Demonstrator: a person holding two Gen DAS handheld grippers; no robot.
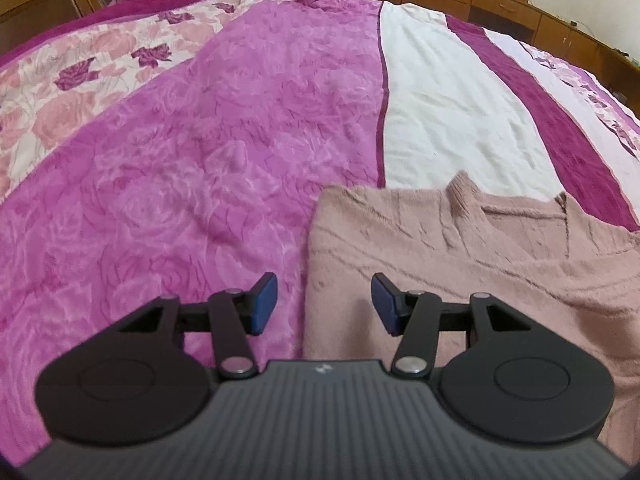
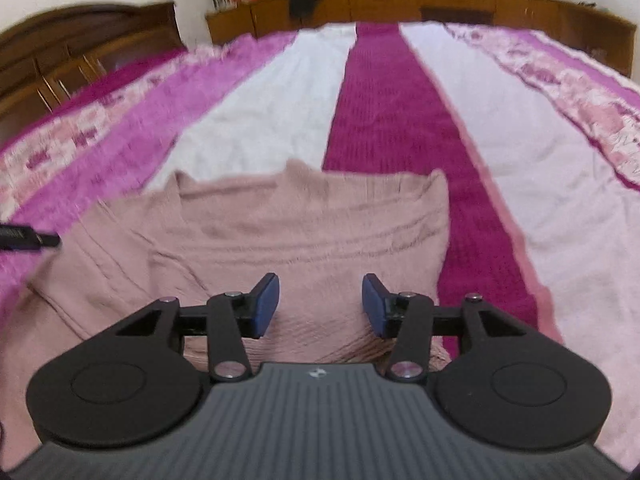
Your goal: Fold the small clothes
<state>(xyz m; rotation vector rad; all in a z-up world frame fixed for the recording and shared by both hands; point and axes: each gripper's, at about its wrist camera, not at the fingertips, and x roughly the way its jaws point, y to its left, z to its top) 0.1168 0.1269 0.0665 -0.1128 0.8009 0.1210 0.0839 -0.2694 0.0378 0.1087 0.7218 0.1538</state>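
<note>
Pink and fuzzy, the sweater [image 2: 256, 240] lies flat on the striped bedspread [image 1: 192, 152], its sides apparently already folded in toward the middle. The left gripper [image 1: 324, 304] hovers over the sweater's left edge and the right gripper [image 2: 320, 304] over its lower middle, both spread wide and holding nothing. Next comes, I judge, pinching the near hem with both and carrying it toward the collar [image 1: 460, 196].

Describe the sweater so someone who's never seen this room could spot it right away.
Find the bed with the striped pink, magenta and white bedspread. On its near side lies the dusty-pink knit sweater, partly folded. It is the only loose garment there, matte, with a ribbed collar.
</note>
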